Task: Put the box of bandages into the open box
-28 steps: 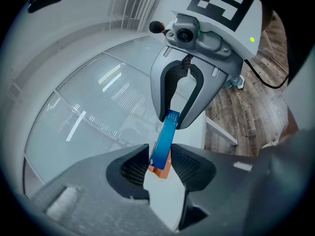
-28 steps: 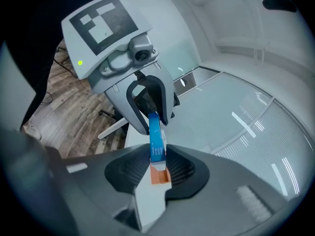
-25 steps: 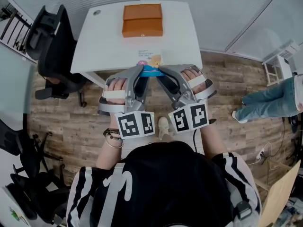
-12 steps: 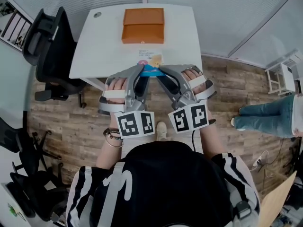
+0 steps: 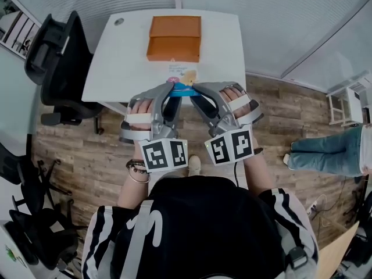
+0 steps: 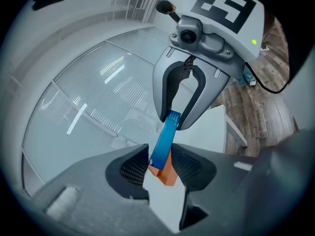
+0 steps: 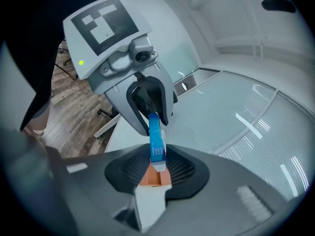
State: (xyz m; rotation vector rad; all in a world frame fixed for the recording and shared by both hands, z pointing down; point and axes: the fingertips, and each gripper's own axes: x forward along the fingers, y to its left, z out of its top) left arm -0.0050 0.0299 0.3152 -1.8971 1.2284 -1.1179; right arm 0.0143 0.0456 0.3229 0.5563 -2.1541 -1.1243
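Found the bandage box slim, long and bright blue, with pale print on one narrow face too fine to read. Caught it in the air at about the near edge of the tabletop, bridged between both grippers. Saw the left gripper pinching one end and the right gripper pinching the other. Saw the dark fingers closed on its thin sides, with the box edge-on and slightly tilted between them.

Spotted the open box well beyond it, orange, lid laid back flat, toward the far side of the white tabletop and apart from every edge. Noted bare white surface to either side of it, and a small printed packet lying between it and the held box, near the front edge. Marked a black office chair close against the left side. Marked wooden floor on the right, with a person's legs in jeans well off and cut by the frame.

Could not make out the open box's inside from above; glimpsed only a sliver of it between the fingers in the gripper views. Lost both ends of the bandage box behind the fingers.
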